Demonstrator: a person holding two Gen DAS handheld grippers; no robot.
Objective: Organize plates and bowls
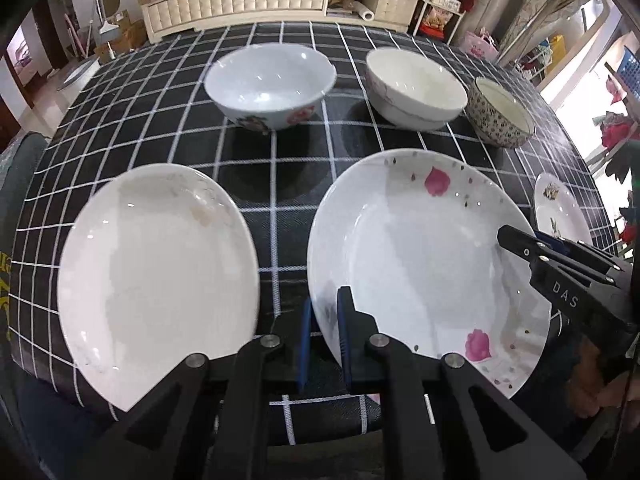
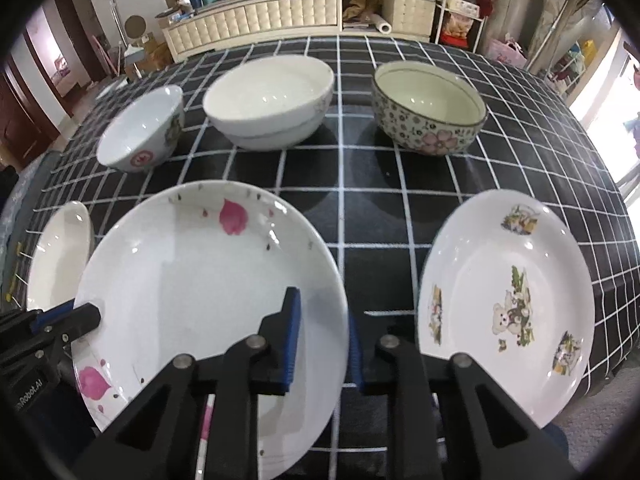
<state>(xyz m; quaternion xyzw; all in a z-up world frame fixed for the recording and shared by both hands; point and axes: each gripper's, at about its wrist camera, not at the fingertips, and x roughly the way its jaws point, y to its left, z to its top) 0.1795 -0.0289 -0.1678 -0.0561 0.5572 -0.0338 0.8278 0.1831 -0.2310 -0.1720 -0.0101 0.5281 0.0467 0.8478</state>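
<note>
A white plate with pink petals (image 1: 420, 264) (image 2: 192, 280) lies near the table's front edge. My left gripper (image 1: 325, 336) is shut on its left rim, one blue pad over the plate and one outside it. On the opposite rim my right gripper (image 2: 324, 346) (image 1: 520, 242) is shut the same way. A plain white plate (image 1: 156, 276) (image 2: 60, 256) sits to the left. To the right is a plate with bear pictures (image 2: 508, 304) (image 1: 560, 208). Three bowls stand behind: a flowered white one (image 1: 270, 84) (image 2: 140, 132), a plain white one (image 1: 416, 88) (image 2: 268, 100) and a patterned one (image 1: 502, 114) (image 2: 428, 108).
The table wears a black cloth with white grid lines (image 1: 288, 168) (image 2: 352, 200). Its front edge runs just under both grippers. Behind the table stand a cream cabinet (image 1: 240, 0) and wire shelves (image 2: 452, 4), both cluttered. Bare cloth shows between the plates and the bowls.
</note>
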